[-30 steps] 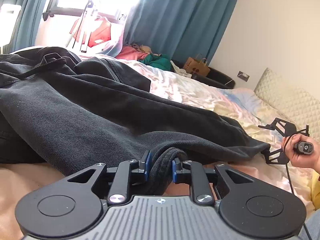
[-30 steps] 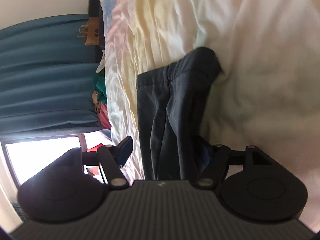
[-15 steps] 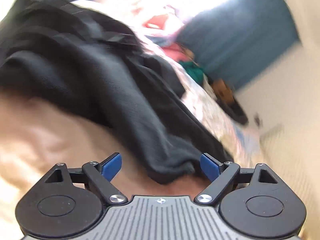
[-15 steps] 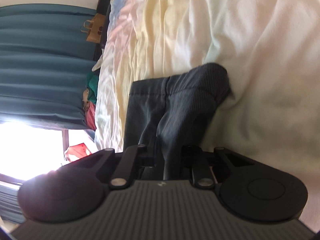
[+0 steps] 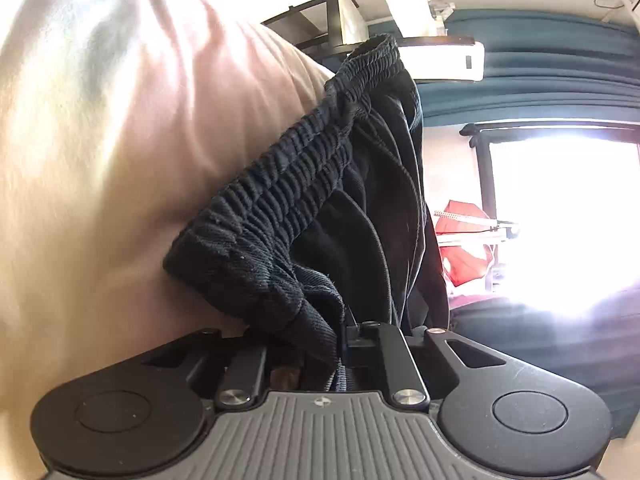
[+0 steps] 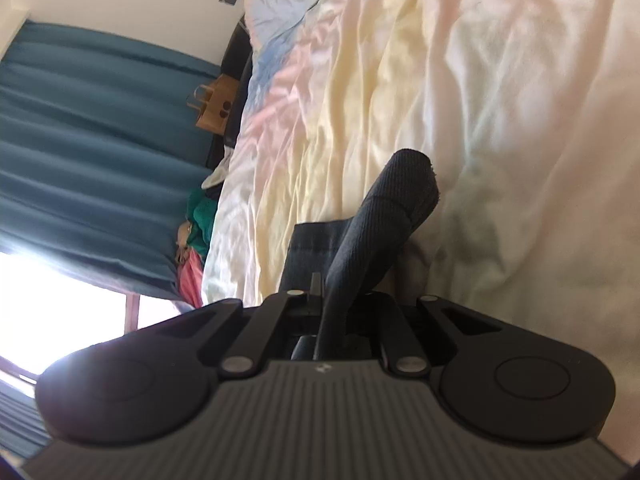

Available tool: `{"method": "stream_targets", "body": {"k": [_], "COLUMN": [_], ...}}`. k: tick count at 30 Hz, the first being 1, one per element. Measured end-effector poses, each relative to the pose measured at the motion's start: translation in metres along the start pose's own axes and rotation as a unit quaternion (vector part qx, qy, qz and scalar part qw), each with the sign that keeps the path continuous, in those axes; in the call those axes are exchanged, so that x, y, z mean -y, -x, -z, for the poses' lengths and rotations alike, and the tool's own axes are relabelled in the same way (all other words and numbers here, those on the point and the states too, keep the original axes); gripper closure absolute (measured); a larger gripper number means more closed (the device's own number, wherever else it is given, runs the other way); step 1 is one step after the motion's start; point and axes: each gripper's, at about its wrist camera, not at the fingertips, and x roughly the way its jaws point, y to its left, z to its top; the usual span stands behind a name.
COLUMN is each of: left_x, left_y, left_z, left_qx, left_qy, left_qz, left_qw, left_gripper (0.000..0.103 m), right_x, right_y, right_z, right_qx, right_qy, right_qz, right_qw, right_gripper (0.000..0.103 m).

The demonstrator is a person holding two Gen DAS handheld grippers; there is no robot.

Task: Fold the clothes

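Observation:
Dark grey corduroy trousers lie on a pastel bedsheet (image 6: 420, 100). In the left wrist view my left gripper (image 5: 340, 344) is shut on the trousers' ribbed elastic waistband (image 5: 280, 200), which bunches up right in front of the camera against the sheet (image 5: 100, 140). In the right wrist view my right gripper (image 6: 324, 312) is shut on a rolled fold of a trouser leg (image 6: 384, 216), near its hem, held just above the sheet. The fingertips of both grippers are mostly hidden by cloth.
Teal curtains (image 6: 92, 148) and a bright window (image 5: 560, 220) are behind the bed. A brown paper bag (image 6: 214, 106) and a heap of pink and green clothes (image 6: 196, 236) lie at the bed's far side. A red item (image 5: 464, 248) sits by the window.
My left gripper let go of the trouser fold, opened, swung to the waistband and shut on it. My right gripper closed on the trouser leg and lifted it slightly.

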Motion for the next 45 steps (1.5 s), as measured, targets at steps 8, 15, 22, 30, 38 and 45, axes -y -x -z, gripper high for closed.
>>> {"method": "stream_targets", "body": {"k": [8,15,22,30,38,45], "left_x": [0.086,0.077,0.013,0.029,0.064,0.096], "left_y": [0.085,0.113,0.088,0.1,0.13,0.152], "left_z": [-0.04,-0.07,-0.07,-0.055,0.007,0.052], "left_qx": [0.047,0.013,-0.029,-0.036,-0.012,0.042], "left_qy": [-0.112,-0.135,-0.179,-0.277,-0.503,-0.532], "left_qz": [0.008,-0.067,-0.149,-0.164,-0.172,-0.101], "left_qw": [0.9926,0.9885,0.9721,0.9462,0.847,0.8397], "left_gripper": [0.095,0.095,0.091,0.05,0.023,0.021], "right_x": [-0.006,-0.02,0.008,-0.029,-0.103,-0.145], "right_y": [0.018,0.038,0.018,0.05,0.12,0.165], "right_z": [-0.008,-0.006,-0.001,0.013,0.049,0.126], "right_qx": [0.042,0.081,0.018,0.024,0.062,-0.007], "right_qy": [0.026,0.124,0.146,0.188,0.308,0.411], "right_qz": [0.015,0.107,0.186,0.176,0.032,-0.113], "right_qw": [0.999,0.983,0.971,0.966,0.949,0.905], "right_gripper": [0.097,0.097,0.095,0.05,0.025,0.025]}}
